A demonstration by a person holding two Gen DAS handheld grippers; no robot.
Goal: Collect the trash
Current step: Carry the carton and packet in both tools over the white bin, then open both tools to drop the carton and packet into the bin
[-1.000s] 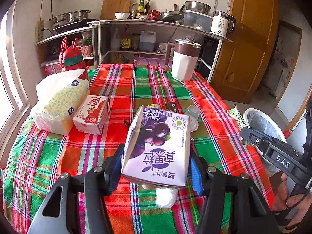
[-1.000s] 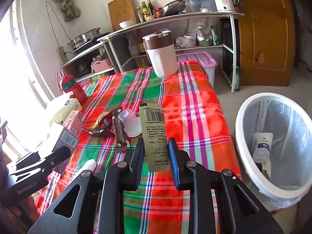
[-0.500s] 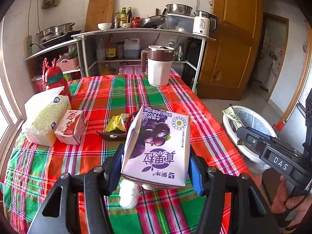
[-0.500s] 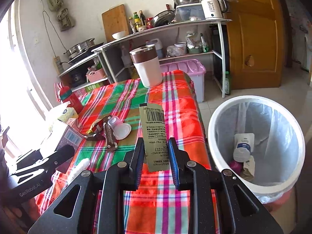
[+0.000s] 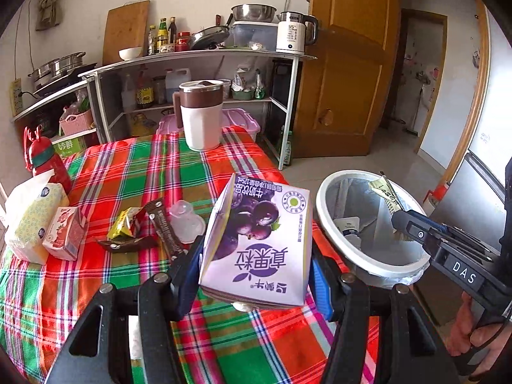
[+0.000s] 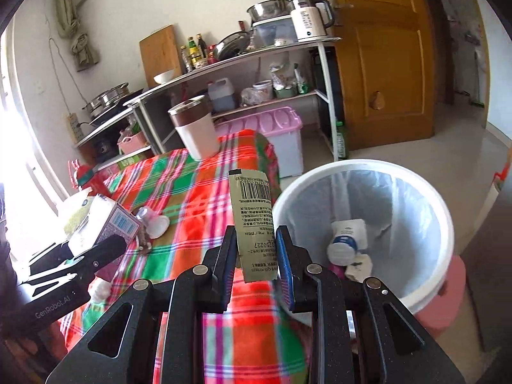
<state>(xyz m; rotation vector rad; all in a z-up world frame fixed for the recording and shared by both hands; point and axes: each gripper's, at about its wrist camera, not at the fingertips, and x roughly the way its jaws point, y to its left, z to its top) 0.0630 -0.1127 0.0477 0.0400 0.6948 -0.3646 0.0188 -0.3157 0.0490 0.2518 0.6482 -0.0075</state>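
My left gripper [image 5: 256,268] is shut on a purple milk carton [image 5: 259,243], held above the plaid table's right edge. My right gripper [image 6: 256,252] holds a green sachet wrapper [image 6: 254,220] upright; its pads look slightly parted around it. In the left wrist view the sachet [image 5: 385,193] hangs over the white lined bin [image 5: 323,201]. The bin [image 6: 288,192] stands on the floor right of the table and holds a white bottle [image 6: 345,240] and scraps. Wrappers [image 5: 128,227], a brown bar wrapper [image 5: 164,230] and a clear plastic cup [image 5: 185,224] lie on the table.
A tissue pack [image 5: 32,220], a red juice carton [image 5: 65,233], a red bottle [image 5: 48,163] and a white-brown jug [image 5: 201,115] stand on the table. A metal shelf rack [image 5: 192,57] with kitchenware lies behind. A wooden door [image 5: 345,73] is at the right.
Both grippers moved right toward the bin with their loads. The sachet is now over the bin's opening and the right gripper's pads look looser.
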